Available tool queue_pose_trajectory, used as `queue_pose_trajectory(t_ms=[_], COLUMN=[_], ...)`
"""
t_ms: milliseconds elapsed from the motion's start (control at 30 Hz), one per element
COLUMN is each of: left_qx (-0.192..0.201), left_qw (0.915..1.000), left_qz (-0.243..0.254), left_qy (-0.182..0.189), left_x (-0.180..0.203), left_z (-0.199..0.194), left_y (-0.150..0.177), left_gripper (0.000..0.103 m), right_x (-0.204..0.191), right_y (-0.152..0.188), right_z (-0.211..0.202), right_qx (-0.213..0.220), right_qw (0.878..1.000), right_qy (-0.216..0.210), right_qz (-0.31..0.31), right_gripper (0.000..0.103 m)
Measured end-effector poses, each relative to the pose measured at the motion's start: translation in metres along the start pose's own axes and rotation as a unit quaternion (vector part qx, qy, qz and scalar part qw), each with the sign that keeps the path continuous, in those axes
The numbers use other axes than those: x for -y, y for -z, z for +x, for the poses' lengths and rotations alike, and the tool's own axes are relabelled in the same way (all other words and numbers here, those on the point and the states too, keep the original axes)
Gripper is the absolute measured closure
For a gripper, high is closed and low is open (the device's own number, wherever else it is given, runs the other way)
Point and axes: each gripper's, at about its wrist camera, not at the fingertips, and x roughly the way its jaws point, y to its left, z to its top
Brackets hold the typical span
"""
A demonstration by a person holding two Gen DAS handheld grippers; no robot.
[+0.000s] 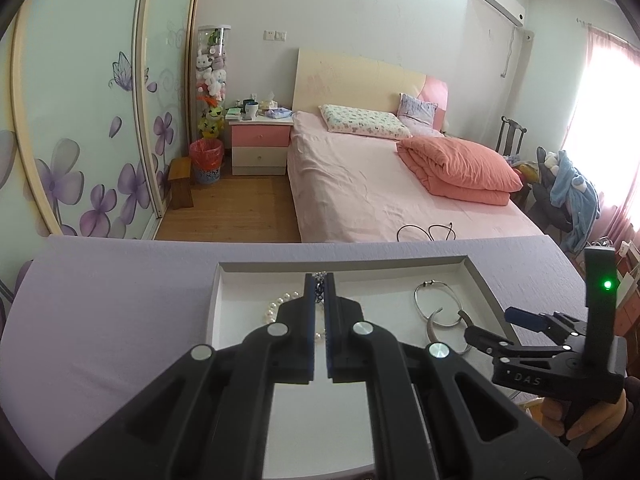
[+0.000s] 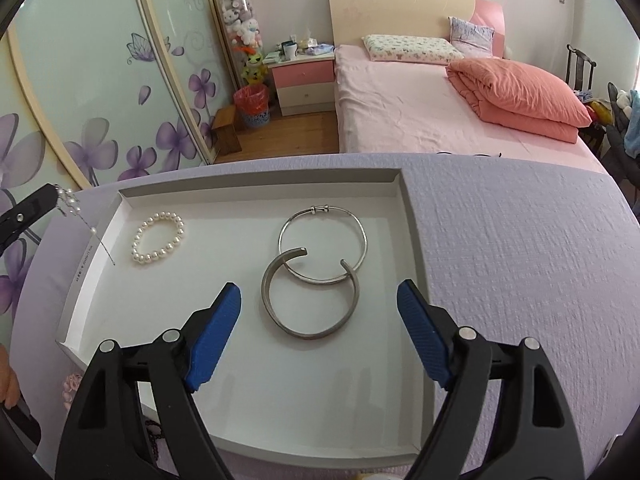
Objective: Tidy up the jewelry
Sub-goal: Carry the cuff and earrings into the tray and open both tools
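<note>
A white tray (image 2: 412, 232) lies on a lilac cloth. In it lie a pearl bracelet (image 2: 158, 239), a thin silver bangle (image 2: 362, 232) and a wide silver cuff (image 2: 276, 320) that overlap. My left gripper (image 1: 319, 280) is shut on a pearl hairpin (image 2: 72, 202) and holds it over the tray's left edge; the pin's long needle hangs down. My right gripper (image 2: 320, 304) is open and empty just above the cuff, at the near side of the tray. It also shows in the left wrist view (image 1: 492, 324).
The cloth-covered table (image 2: 520, 260) ends at its far edge before a wooden floor and a pink bed (image 2: 420, 112). A wardrobe with purple flowers (image 2: 100, 100) stands to the left. Dark beads (image 2: 154, 436) and a pink item (image 2: 72, 384) lie near the tray's near-left corner.
</note>
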Motion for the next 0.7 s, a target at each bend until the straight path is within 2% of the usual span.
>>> queue_pose_trajectory(t_ms=[367, 400, 433, 500, 700], left_qx=[-0.021, -0.02, -0.02, -0.014, -0.007], left_qw=[0.9998, 0.9997, 0.9997, 0.9997, 0.9996], left_qz=[0.003, 0.001, 0.0, -0.007, -0.013], left_qy=[-0.007, -0.011, -0.012, -0.018, -0.025], left_x=[0.006, 0.006, 0.005, 0.001, -0.011], left_z=[0.021, 0.022, 0.022, 0.019, 0.003], left_y=[0.005, 0.005, 0.004, 0.004, 0.005], left_gripper=[0.098, 0.094, 0.085, 0.074, 0.071], right_x=[0.0, -0.001, -0.001, -0.002, 0.0], right_y=[0.005, 0.005, 0.005, 0.007, 0.013], right_z=[-0.005, -0.007, -0.008, -0.011, -0.022], right_qx=[0.009, 0.011, 0.013, 0.017, 0.024], right_qw=[1.0, 1.0, 1.0, 1.0, 0.999], right_qy=[-0.001, -0.001, 0.0, 0.0, -0.005], right_qz=[-0.018, -0.02, -0.022, -0.026, -0.021], right_gripper=[0.021, 0.021, 0.021, 0.021, 0.021])
